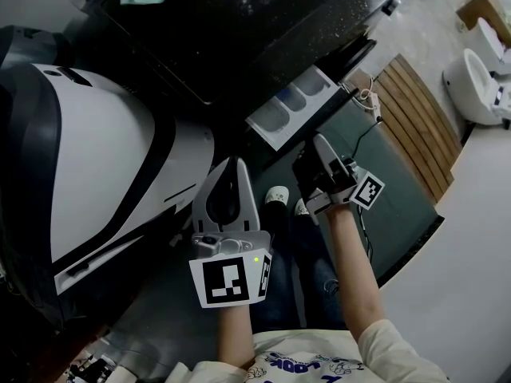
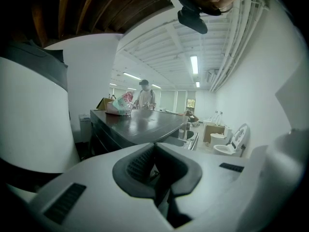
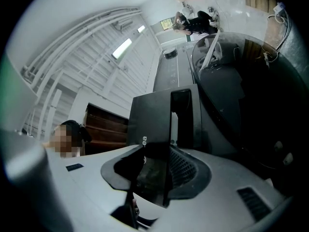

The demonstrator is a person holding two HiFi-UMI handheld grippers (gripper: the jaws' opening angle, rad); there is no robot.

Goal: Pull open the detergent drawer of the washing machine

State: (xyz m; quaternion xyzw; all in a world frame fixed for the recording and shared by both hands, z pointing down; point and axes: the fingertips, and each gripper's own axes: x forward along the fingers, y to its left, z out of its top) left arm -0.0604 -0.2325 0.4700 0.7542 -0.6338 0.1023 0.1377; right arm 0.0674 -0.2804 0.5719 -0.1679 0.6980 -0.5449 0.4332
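The washing machine [image 1: 263, 22] has a dark top, and its detergent drawer [image 1: 291, 106] stands pulled out, with pale compartments showing. In the head view my right gripper [image 1: 310, 164] is just below the drawer. In the right gripper view the drawer's black front panel [image 3: 154, 120] sits between the pads of the right gripper [image 3: 166, 149], which is shut on it. My left gripper [image 1: 231, 166] hovers left of the drawer, apart from it. Its pads [image 2: 145, 161] meet with nothing between them. The machine's dark top [image 2: 140, 122] lies ahead of the left gripper [image 2: 155, 146].
A large white appliance with dark bands [image 1: 96, 158] fills the left side. A wooden slat mat [image 1: 419, 126] and a white toilet [image 1: 479, 78] are at the right. The person's shoes [image 1: 277, 195] stand on the dark floor below the drawer. A cable [image 1: 369, 102] hangs near the machine's corner.
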